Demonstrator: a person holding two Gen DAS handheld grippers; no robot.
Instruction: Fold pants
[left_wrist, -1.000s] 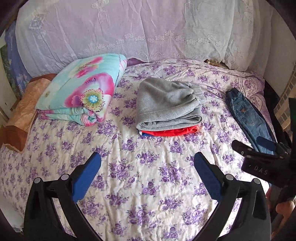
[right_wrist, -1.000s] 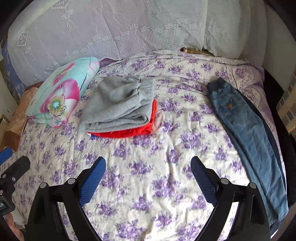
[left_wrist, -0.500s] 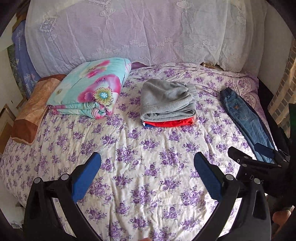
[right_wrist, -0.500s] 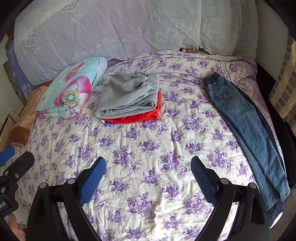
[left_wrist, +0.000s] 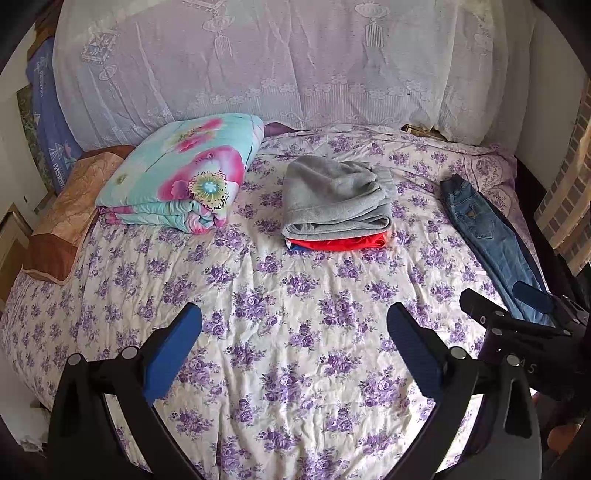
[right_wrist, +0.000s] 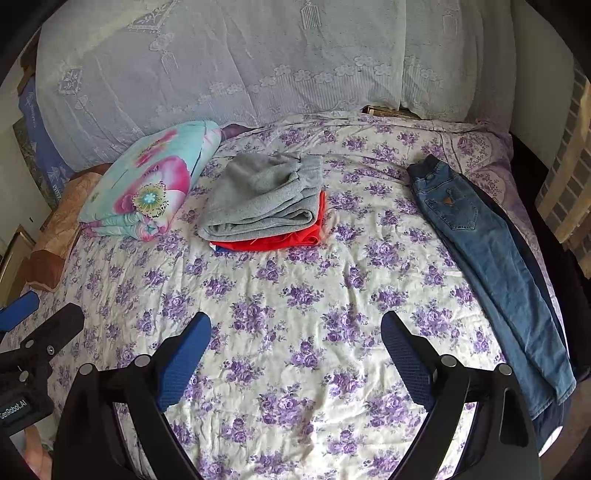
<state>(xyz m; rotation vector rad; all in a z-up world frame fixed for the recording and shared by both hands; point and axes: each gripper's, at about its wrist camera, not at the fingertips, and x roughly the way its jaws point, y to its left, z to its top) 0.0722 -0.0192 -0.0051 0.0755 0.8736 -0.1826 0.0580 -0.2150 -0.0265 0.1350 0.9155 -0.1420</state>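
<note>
Both tongs released, nothing gripped: left gripper (left_wrist: 294, 345) and right gripper (right_wrist: 295, 349) hover over the bed's (right_wrist: 295, 295) near edge. Jeans (right_wrist: 491, 266) lie unfolded along the right edge; only the right view shows their full length, the left view cuts the legs. Mid-bed: grey pants (left_wrist: 332, 199) folded on red garment (left_wrist: 340, 243). Far-left corner: floral quilt (left_wrist: 184, 170).

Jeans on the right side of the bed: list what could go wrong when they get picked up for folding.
1. The jeans lie along the bed's right edge, leg ends near the drop, so a pull could slide them off.
2. A darker garment seems to lie under them and might lift too.
3. Both tools, left and right, are open and away from them.
</note>
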